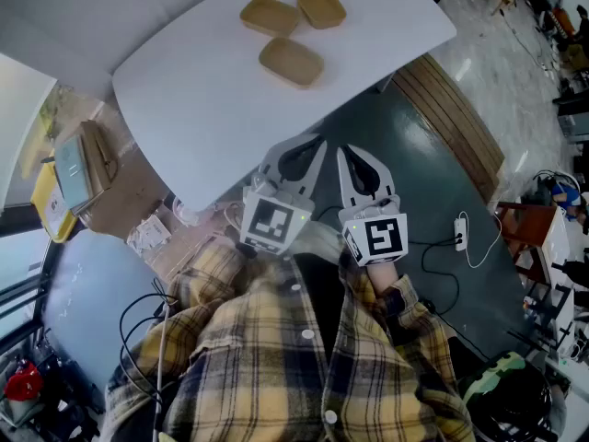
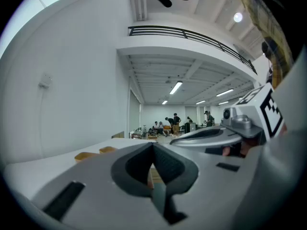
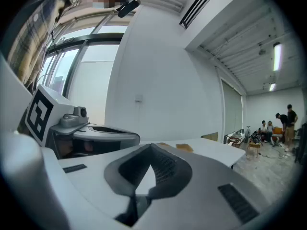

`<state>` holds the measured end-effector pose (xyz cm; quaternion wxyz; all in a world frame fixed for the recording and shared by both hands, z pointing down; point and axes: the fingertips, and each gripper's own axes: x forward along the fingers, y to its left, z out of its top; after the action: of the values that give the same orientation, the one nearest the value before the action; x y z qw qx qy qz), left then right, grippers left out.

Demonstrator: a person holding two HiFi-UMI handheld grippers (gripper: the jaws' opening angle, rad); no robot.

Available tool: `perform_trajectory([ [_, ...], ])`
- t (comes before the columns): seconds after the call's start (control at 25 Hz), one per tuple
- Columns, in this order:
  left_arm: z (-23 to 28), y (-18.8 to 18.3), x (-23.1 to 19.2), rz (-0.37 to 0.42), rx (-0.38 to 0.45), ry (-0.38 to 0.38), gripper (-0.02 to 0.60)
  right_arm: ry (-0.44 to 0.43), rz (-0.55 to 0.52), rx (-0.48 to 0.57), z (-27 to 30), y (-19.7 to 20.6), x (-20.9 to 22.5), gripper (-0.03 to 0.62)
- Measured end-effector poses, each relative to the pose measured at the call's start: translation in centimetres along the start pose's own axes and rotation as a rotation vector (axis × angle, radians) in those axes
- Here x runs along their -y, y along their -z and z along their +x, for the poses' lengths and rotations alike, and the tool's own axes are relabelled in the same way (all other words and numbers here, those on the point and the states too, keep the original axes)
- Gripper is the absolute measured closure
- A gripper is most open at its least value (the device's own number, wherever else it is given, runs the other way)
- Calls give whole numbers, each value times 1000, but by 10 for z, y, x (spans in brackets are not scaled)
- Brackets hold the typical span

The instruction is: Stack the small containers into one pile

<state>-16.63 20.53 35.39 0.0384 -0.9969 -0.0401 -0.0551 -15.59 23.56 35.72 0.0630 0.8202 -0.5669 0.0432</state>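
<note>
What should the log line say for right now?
stage: not started | containers: three, unstacked on table | left gripper: shut, empty | right gripper: shut, empty | both short of table

Bright, even daylight; fisheye-warped edges

Left gripper (image 1: 316,145) — jaws closed, nothing between them, pointing forward. Right gripper (image 1: 344,153) — jaws closed, empty, just beside the left, tips angled together.

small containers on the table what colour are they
The small containers are tan, a light yellowish brown. The head view shows it best.
</note>
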Motion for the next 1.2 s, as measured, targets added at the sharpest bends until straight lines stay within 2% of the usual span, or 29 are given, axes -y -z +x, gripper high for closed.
perform_trajectory([
  [0.24, -6, -1, -1, -3, 6, 3, 563, 15, -2, 7, -1, -3, -4, 579],
  [0.44, -8, -3, -5, -39, 8, 2, 563, 39, 9, 10, -1, -3, -6, 579],
  [0.8, -23, 9, -22, 13, 2, 59, 563, 84, 25, -3, 11, 1, -24, 579],
  [1.0, -30, 11, -36, -36, 9, 36, 563, 111, 30, -7, 15, 4, -25, 579],
  [1.2, -21, 13, -46, -7, 12, 25, 563, 120, 28, -12, 18, 5, -12, 579],
])
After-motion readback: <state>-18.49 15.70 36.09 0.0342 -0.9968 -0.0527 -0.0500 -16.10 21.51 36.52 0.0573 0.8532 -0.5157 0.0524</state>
